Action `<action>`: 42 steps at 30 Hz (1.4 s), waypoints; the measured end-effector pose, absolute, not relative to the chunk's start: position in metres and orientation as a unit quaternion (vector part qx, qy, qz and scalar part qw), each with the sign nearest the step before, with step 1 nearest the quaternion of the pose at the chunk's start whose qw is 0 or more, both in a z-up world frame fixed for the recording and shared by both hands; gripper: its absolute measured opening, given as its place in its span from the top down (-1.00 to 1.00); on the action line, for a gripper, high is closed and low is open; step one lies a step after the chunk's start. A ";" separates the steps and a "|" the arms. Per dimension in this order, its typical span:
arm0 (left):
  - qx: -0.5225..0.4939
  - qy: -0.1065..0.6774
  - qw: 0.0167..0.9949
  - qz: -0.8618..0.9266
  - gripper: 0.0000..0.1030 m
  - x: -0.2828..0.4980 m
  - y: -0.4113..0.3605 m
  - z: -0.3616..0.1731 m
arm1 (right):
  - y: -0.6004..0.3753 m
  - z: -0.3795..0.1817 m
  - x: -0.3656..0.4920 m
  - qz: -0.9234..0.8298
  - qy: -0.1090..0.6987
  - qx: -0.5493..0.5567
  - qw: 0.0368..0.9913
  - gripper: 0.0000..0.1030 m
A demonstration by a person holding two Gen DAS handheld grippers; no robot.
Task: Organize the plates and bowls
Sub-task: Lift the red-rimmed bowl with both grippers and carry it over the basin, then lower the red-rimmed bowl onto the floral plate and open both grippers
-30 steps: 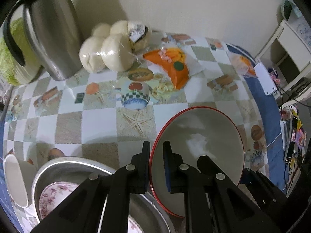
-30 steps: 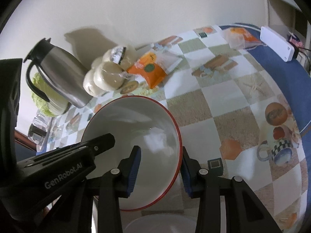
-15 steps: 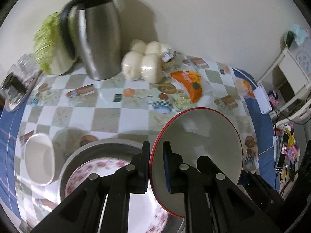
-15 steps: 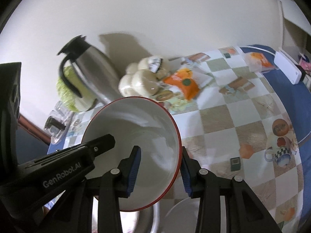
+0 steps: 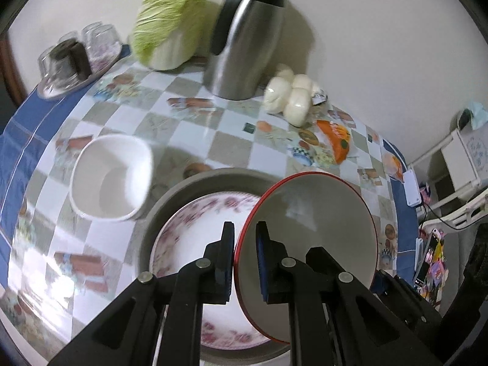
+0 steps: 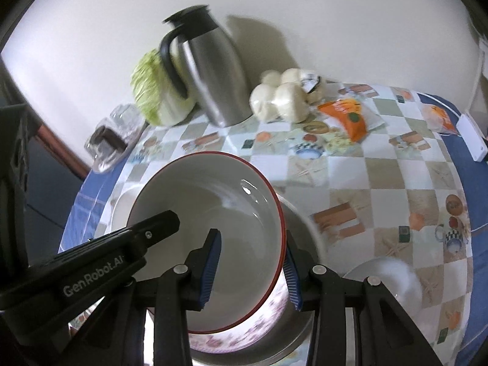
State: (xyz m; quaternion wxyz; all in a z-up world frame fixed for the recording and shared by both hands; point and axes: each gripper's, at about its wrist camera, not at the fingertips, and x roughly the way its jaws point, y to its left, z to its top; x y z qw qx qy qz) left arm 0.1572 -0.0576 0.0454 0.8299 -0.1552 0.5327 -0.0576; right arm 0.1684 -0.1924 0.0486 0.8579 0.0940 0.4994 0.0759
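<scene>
We see the left hand-held gripper (image 5: 245,259) pinching the near rim of the red-rimmed bowl (image 5: 314,228), one pad outside the wall and one inside, so the bowl hangs tilted above the metal basin (image 5: 170,192) that sits just below and ahead of the fingers. Inside that basin lies the floral plate (image 5: 189,228), partly covered by the bowl on its right side. In the right wrist view the right hand-held gripper (image 6: 250,267) stands spread, with its blue pads (image 6: 210,262) on either side of the same bowl's (image 6: 207,201) right wall; we cannot tell whether either pad touches it. The left tool's black body crosses the lower left of that view and reaches the bowl's opposite rim. Ahead and to the left of the left hand-held gripper, a white square bowl (image 5: 111,177) rests on the checkered counter (image 5: 189,122), just beside the basin. Farther ahead, by the wall, stand a steel jug (image 5: 244,39), a cabbage (image 5: 167,27) to its left and a bag of white buns (image 5: 289,97) to its right, with an orange packet (image 5: 335,140) near the buns. A tray of glasses (image 5: 73,58) sits at the far left edge. To the lower right of the right hand-held gripper we make out a blurred white dish (image 6: 387,280) on the counter.
</scene>
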 end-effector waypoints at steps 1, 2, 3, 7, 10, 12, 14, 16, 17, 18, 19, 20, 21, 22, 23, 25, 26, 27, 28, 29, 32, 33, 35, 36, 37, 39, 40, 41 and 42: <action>-0.164 0.532 0.829 -0.057 0.74 0.152 -0.051 0.043 | -0.187 0.048 0.166 0.077 0.502 0.090 0.856 0.18; -0.171 0.532 0.827 -0.058 0.74 0.148 -0.046 0.041 | -0.181 0.048 0.162 0.078 0.505 0.083 0.856 0.18; -0.175 0.532 0.827 -0.059 0.74 0.146 -0.043 0.040 | -0.176 0.048 0.160 0.078 0.506 0.077 0.855 0.18; -0.195 0.530 0.823 -0.062 0.74 0.133 -0.029 0.031 | -0.160 0.047 0.149 0.078 0.514 0.059 0.852 0.18; -0.212 0.531 0.818 -0.066 0.74 0.127 -0.019 0.023 | -0.151 0.044 0.143 0.078 0.519 0.048 0.850 0.18; -0.224 0.534 0.812 -0.069 0.74 0.126 -0.014 0.017 | -0.146 0.041 0.141 0.076 0.522 0.045 0.848 0.18; -0.234 0.536 0.808 -0.074 0.74 0.125 -0.011 0.013 | -0.143 0.037 0.139 0.074 0.527 0.046 0.846 0.19; -0.246 0.538 0.803 -0.080 0.74 0.126 -0.007 0.010 | -0.143 0.033 0.138 0.070 0.531 0.049 0.843 0.19; -0.249 0.538 0.801 -0.081 0.74 0.126 -0.005 0.008 | -0.143 0.031 0.138 0.069 0.533 0.051 0.842 0.19; -0.251 0.539 0.800 -0.082 0.74 0.126 -0.004 0.007 | -0.143 0.029 0.138 0.068 0.535 0.055 0.840 0.19; -0.252 0.540 0.799 -0.084 0.74 0.127 -0.002 0.006 | -0.143 0.028 0.138 0.069 0.537 0.059 0.839 0.19; -0.255 0.541 0.796 -0.086 0.74 0.127 -0.001 0.005 | -0.143 0.026 0.138 0.070 0.539 0.062 0.837 0.19; -0.258 0.542 0.795 -0.088 0.74 0.127 0.000 0.004 | -0.142 0.025 0.139 0.069 0.541 0.065 0.836 0.19; -0.261 0.544 0.793 -0.090 0.74 0.128 0.000 0.002 | -0.141 0.023 0.140 0.067 0.542 0.066 0.835 0.19; -0.262 0.545 0.791 -0.091 0.74 0.128 0.001 0.001 | -0.141 0.022 0.141 0.065 0.544 0.067 0.834 0.19; -0.264 0.548 0.788 -0.092 0.74 0.130 0.002 -0.001 | -0.141 0.021 0.144 0.062 0.545 0.071 0.833 0.19; -0.266 0.549 0.787 -0.094 0.74 0.130 0.003 -0.002 | -0.141 0.021 0.145 0.062 0.545 0.073 0.833 0.19; -0.269 0.549 0.785 -0.098 0.72 0.131 0.004 -0.003 | -0.141 0.021 0.145 0.061 0.546 0.074 0.833 0.19; -0.271 0.550 0.784 -0.099 0.70 0.132 0.004 -0.003 | -0.141 0.021 0.146 0.059 0.546 0.073 0.832 0.19; -0.271 0.551 0.783 -0.101 0.70 0.132 0.004 -0.004 | -0.140 0.021 0.146 0.058 0.547 0.072 0.832 0.18; -0.268 0.558 0.779 -0.101 0.69 0.134 0.001 -0.008 | -0.141 0.017 0.148 0.055 0.552 0.071 0.829 0.17; -0.270 0.558 0.778 -0.102 0.69 0.135 0.000 -0.010 | -0.141 0.015 0.149 0.053 0.554 0.072 0.827 0.17; -0.270 0.561 0.776 -0.104 0.69 0.136 -0.001 -0.010 | -0.143 0.012 0.150 0.049 0.557 0.072 0.826 0.15; -0.270 0.561 0.775 -0.105 0.69 0.137 -0.002 -0.011 | -0.144 0.012 0.150 0.047 0.558 0.073 0.825 0.15; -0.270 0.562 0.775 -0.104 0.69 0.137 -0.003 -0.012 | -0.146 0.011 0.151 0.047 0.558 0.075 0.825 0.15; -0.272 0.565 0.772 -0.105 0.68 0.138 -0.003 -0.014 | -0.149 0.011 0.151 0.046 0.557 0.078 0.825 0.15; -0.274 0.567 0.770 -0.105 0.68 0.139 -0.003 -0.016 | -0.149 0.011 0.151 0.046 0.557 0.079 0.825 0.15; -0.276 0.568 0.768 -0.105 0.68 0.139 -0.003 -0.018 | -0.150 0.011 0.151 0.045 0.557 0.081 0.825 0.15; -0.280 0.568 0.766 -0.106 0.68 0.140 -0.003 -0.020 | -0.151 0.010 0.152 0.045 0.557 0.082 0.825 0.15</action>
